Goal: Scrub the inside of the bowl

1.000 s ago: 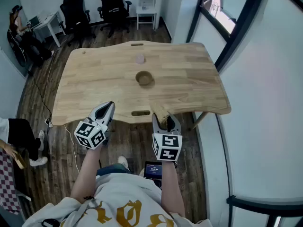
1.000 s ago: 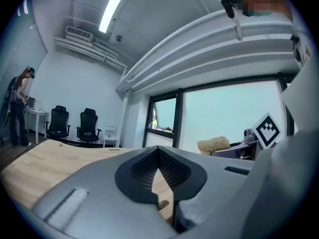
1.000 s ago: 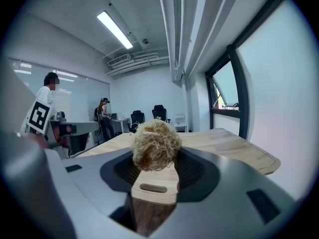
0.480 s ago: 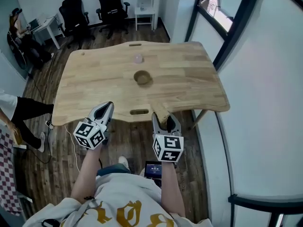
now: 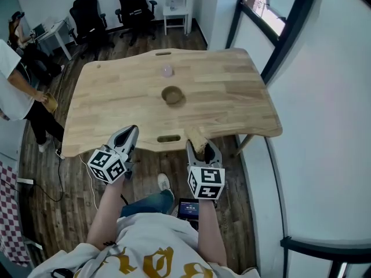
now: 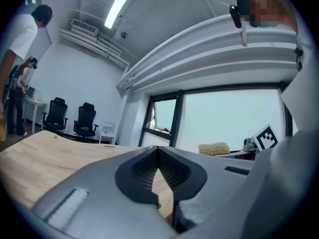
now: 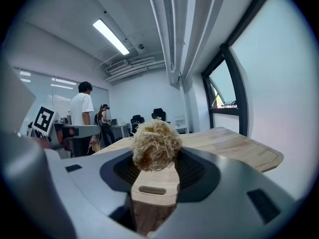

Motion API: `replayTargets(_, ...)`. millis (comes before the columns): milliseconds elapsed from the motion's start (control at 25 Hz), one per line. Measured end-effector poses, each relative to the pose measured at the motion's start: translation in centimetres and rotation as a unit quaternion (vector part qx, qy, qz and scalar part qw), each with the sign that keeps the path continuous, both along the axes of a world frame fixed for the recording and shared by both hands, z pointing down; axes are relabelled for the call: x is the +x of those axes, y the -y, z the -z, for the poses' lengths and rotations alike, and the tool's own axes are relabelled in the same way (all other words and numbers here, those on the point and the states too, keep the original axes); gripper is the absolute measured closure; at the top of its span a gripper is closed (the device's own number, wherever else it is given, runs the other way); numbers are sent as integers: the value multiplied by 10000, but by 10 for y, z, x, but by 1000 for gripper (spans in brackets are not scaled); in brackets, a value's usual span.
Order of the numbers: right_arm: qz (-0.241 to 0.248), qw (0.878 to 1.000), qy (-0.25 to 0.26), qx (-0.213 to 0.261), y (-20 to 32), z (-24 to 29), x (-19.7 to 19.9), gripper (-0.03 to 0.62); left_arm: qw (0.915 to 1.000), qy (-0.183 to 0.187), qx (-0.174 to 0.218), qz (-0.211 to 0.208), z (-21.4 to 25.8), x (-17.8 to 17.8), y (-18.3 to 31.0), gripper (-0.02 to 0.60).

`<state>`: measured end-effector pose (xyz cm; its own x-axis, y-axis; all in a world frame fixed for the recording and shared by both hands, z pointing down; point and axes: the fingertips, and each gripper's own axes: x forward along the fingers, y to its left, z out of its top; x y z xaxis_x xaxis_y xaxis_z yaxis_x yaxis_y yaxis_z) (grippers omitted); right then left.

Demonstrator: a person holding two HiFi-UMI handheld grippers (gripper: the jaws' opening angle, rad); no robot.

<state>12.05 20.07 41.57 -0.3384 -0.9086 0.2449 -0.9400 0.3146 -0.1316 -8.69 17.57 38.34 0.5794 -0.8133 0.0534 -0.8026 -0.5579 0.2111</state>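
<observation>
Scrubber (image 7: 156,146), a pale tuft of tangled fibre on a light wooden handle with a slot in it, is clamped in the right gripper (image 7: 155,169); both jaws press on the handle and the tuft pokes out past the tips. Head view: right gripper (image 5: 201,146) is held off the near edge of the table (image 5: 243,106), above the dark plank floor (image 5: 75,172), with the scrubber (image 5: 196,136) just overlapping that edge. Bowl (image 5: 172,95), small, brown and round, sits upright near the middle of the tabletop. It lies ahead of the scrubber and a little to its left, well apart from it, with bare wood between them. A small clear or pinkish object (image 5: 167,70) stands just beyond the bowl; what it is cannot be told. The bowl does not show in the right gripper view. Left gripper (image 5: 130,131) is also off the near table edge, level with the right one and apart from it. In its own view the left gripper (image 6: 158,156) has its jaws pressed together at the tips with nothing between them, and the scrubber (image 6: 214,148) shows off to the right. A bystander (image 5: 14,68) in a white shirt stands on the floor at the table's far left.
</observation>
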Motion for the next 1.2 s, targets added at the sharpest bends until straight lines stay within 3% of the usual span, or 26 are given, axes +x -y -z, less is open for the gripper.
replayTargets(280, -20, 9997, -120, -207, 65, -19, 8, 401, 9997, -217, -105, 34, -21, 4, 78, 580)
replayTargets(480, -38, 9993, -298, -243, 141, -18, 14, 399, 9997, -98, -202, -21, -34, 6, 158, 580)
replayTargets(600, 143, 9999, 62, 18, 185, -10, 4, 401, 9996, -32, -269, -26, -40, -1, 206, 580)
replayTargets(720, 101, 9995, 291, -89, 218, -19, -1, 399, 9995, -12, -318, -27, -44, -9, 241, 580)
replayTargets(920, -6, 9992, -30, -388, 252, -35, -13, 399, 9991, -64, -424, 9, -51, -23, 280, 580)
replayTargets(1200, -142, 9975, -288, -630, 267, -46, -11, 399, 9972, -44, -737, -109, -71, -20, 298, 580)
